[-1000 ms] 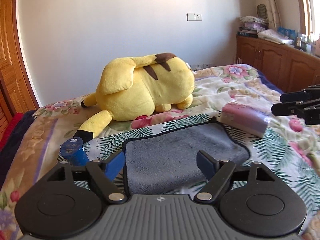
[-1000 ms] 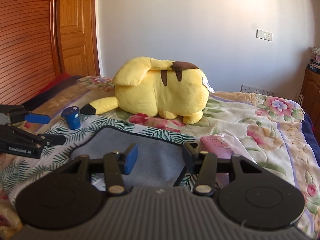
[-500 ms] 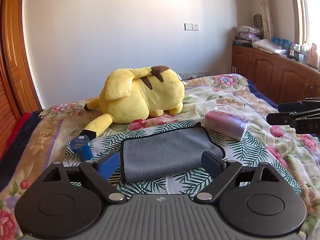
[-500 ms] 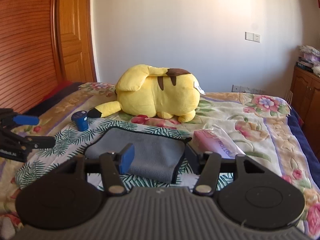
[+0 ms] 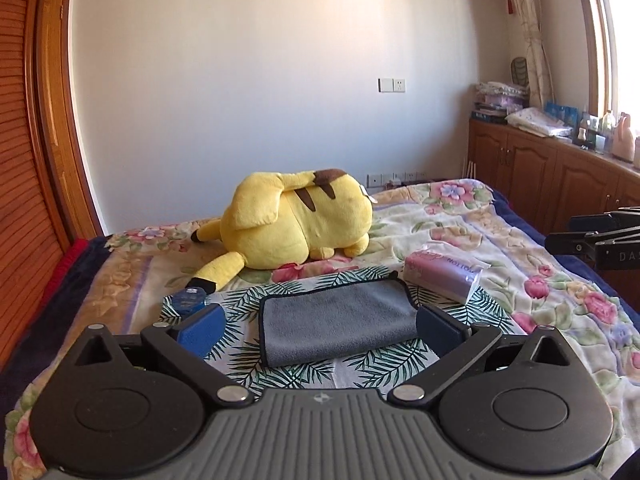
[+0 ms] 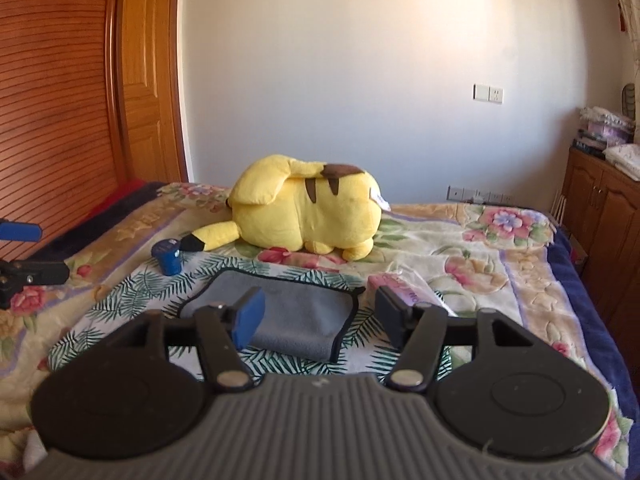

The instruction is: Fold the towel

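The gray towel (image 5: 338, 322) lies folded on the bed (image 5: 520, 280). Left gripper (image 5: 320, 330) and right gripper (image 6: 318, 316) hover above, apparently clear, jaws released.

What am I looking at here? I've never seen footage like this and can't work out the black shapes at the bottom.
Those black shapes are two handheld tools a person carries, each with a camera looking along its two fingers. One picture comes from the left gripper, the other from the right gripper. Both are open and hold nothing. On the floral bed lies a folded grey towel, with a small blue container to its left, a pink tissue pack to its right, and a yellow plush toy behind it.
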{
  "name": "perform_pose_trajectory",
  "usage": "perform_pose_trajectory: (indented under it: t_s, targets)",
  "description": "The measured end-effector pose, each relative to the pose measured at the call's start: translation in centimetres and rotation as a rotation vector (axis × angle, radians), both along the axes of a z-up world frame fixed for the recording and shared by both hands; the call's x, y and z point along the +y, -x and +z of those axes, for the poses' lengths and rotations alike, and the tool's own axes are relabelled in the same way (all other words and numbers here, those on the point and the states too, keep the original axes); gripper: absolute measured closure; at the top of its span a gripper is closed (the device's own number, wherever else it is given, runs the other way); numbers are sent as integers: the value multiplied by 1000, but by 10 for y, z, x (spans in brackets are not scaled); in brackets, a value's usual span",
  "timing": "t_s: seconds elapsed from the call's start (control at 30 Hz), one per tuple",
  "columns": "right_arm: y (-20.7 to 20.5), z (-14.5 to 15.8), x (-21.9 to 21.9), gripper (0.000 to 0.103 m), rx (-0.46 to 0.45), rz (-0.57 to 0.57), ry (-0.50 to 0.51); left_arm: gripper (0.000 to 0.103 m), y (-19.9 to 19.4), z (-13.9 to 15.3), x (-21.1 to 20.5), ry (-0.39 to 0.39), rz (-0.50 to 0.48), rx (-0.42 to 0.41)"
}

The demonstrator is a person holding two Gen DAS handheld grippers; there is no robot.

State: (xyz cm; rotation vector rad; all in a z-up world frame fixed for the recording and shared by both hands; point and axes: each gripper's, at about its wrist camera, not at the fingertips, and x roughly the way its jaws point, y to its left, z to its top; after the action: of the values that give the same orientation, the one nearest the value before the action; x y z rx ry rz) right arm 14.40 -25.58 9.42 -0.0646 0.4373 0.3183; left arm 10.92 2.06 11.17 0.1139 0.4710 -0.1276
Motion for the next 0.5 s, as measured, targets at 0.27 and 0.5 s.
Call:
perform_pose_trajectory:
  t_s: [0.27,0.5]
  targets:
    - [31,11,0,28,-41,10,-39,16,28,6,-1,11,7,-16]
    - [49,0,2,13,-40,9,-50,16,49,6,-8,42,12,-31]
